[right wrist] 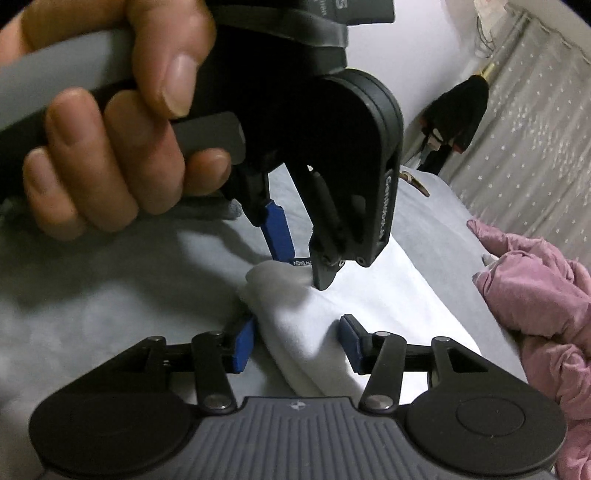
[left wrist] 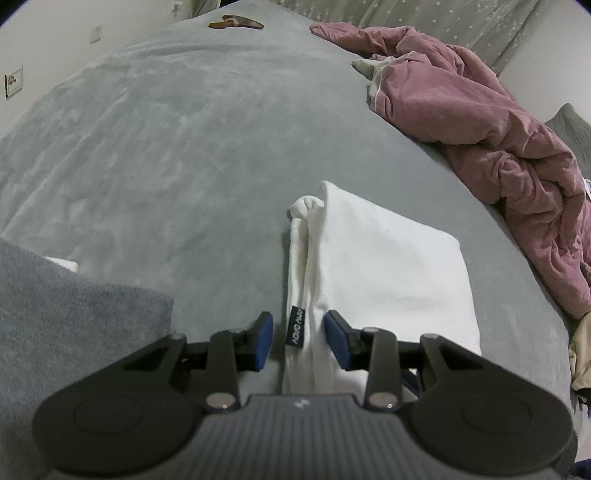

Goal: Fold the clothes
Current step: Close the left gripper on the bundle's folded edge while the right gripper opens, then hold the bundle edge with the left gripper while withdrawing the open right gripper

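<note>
White garment [left wrist: 388, 273], folded into a compact rectangle, lies on the grey bed [left wrist: 177, 155] near its right side, just beside a crumpled pink quilt [left wrist: 480, 110]. Fabric looks soft, light and limp, probably cotton knit; judged likely to sag and unfold if lifted by one layer, so best taken at the thick rolled edge where several layers stack, near the small black label [left wrist: 294, 326]. Left tool [left wrist: 298, 341] is open, blue pads either side of that rolled edge by the label, not pinching it. Right tool [right wrist: 296, 341] is also open, straddling the bundled end of the same garment from the opposite side, pads clear of the cloth or barely brushing it; hard to tell. In the right wrist view a hand [right wrist: 110, 147] grips the handle of the left tool, whose tips sit at the garment's far fold. The scene fits either a finished fold just let go or a further fold about to be pinched. A second grey folded cloth [left wrist: 74, 325] sits at the left, near the bed edge. A small brown object [left wrist: 236, 23] lies at the far end of the bed. Star-print grey curtain [right wrist: 524, 122] and a pale wall behind; dim indoor light.
</note>
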Motion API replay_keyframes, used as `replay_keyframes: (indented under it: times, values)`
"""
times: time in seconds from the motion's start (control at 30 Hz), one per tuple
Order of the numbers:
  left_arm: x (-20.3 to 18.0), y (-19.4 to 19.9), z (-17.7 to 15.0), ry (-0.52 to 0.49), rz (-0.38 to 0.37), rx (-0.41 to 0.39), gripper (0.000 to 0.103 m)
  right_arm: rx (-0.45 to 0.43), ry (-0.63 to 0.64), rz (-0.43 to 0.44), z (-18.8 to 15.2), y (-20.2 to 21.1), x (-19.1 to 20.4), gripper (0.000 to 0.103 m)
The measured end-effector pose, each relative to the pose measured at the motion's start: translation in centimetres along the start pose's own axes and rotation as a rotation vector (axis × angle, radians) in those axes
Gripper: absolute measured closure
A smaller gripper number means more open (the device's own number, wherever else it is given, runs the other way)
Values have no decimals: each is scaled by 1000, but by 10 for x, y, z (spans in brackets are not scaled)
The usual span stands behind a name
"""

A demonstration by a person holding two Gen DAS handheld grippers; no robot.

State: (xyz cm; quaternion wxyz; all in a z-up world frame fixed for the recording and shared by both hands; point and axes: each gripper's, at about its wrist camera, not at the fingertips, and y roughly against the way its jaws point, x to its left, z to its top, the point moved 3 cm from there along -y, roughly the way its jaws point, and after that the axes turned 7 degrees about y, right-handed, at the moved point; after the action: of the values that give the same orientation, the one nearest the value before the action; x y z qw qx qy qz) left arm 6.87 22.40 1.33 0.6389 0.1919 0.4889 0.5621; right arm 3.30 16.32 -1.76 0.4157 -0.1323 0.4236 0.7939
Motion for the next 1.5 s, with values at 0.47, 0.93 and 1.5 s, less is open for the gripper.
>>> replay_keyframes:
  times: [0.47,0.93,1.5]
  values:
    - [14,3,10,119,-90,36,53,-31,-101,-6,-1,-1,-21,75]
    - [7,-10,4,198,-214,87,42,-66,-242,29,3,13,-38,76]
    - [-4,-14,1,111,-128,33,75,-106,-330,93,-13,31,-40,73]
